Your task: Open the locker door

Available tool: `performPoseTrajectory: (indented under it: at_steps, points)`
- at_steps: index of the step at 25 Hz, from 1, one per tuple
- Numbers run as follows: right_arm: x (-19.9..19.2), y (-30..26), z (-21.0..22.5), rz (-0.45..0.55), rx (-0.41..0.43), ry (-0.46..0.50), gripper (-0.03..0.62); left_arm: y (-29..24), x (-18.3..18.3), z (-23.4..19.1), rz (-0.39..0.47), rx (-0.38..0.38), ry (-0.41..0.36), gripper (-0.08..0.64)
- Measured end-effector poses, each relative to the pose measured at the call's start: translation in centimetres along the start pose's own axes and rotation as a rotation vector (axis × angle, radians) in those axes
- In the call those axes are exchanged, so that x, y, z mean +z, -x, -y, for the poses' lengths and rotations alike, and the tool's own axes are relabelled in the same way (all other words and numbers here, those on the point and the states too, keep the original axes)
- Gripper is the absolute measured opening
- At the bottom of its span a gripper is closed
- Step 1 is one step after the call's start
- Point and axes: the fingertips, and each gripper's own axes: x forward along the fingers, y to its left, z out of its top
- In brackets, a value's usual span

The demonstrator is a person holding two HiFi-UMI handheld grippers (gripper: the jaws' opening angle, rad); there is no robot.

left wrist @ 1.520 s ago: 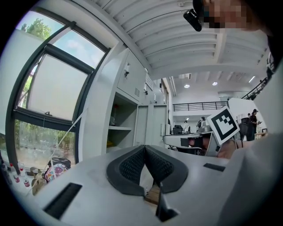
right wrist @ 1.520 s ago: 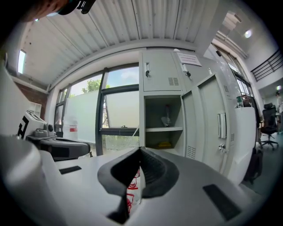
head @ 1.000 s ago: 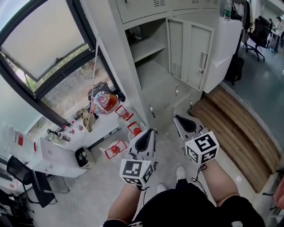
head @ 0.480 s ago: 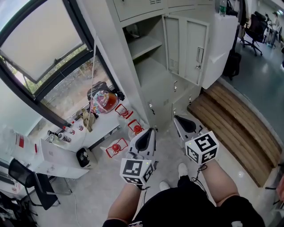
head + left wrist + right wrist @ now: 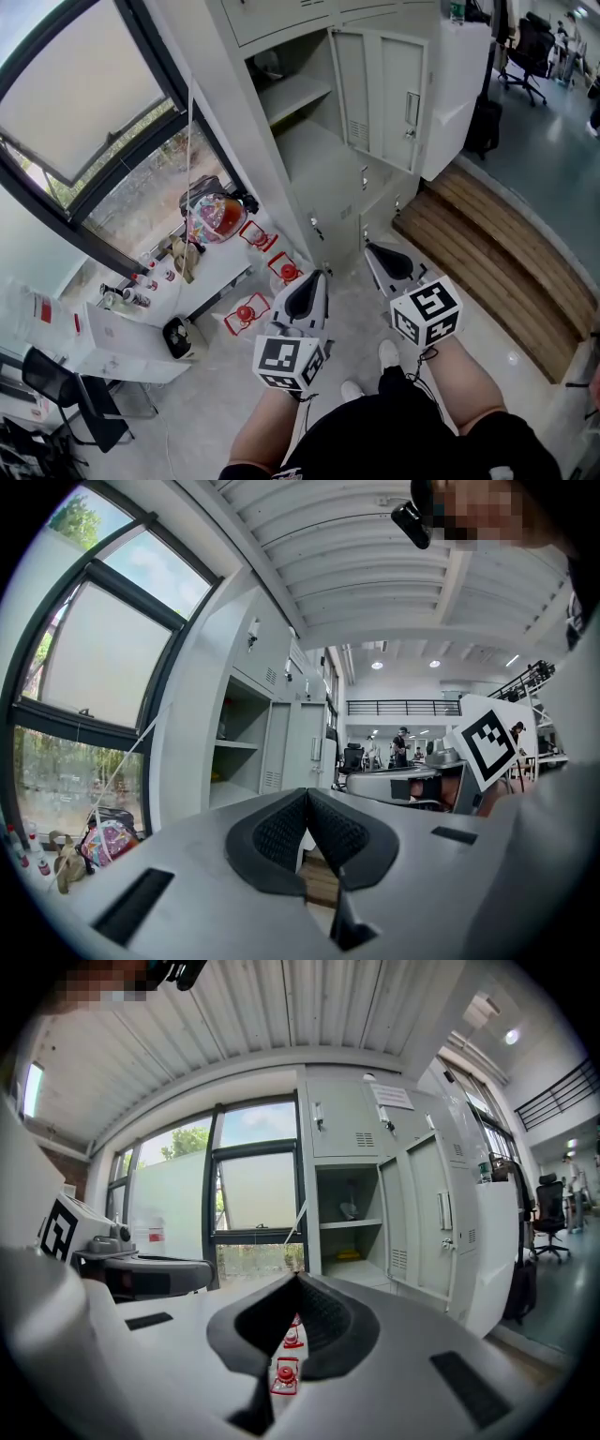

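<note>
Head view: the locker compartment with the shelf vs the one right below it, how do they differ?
The upper compartment is open: its door stands swung out to the right. The lower compartment is shut, with its door flush to the frame.
The upper one shows a dark interior with a shelf. The lower one shows only a plain panel with a small latch.
Shared: same column, same pale grey metal.

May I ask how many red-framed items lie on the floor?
3 items: one beside the bag, one by the locker, one nearest the left gripper; others possibly hidden.
</note>
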Motion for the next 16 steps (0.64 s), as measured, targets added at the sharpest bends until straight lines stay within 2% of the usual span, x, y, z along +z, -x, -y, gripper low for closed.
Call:
performPoseTrajectory:
  at_steps: [16]
  points:
    - [0.54, 0.71, -0.48, -0.008, -0.004, 0.025, 0.054, 0.45, 0.19, 0.26, 0.017, -0.004, 0.02, 0.015]
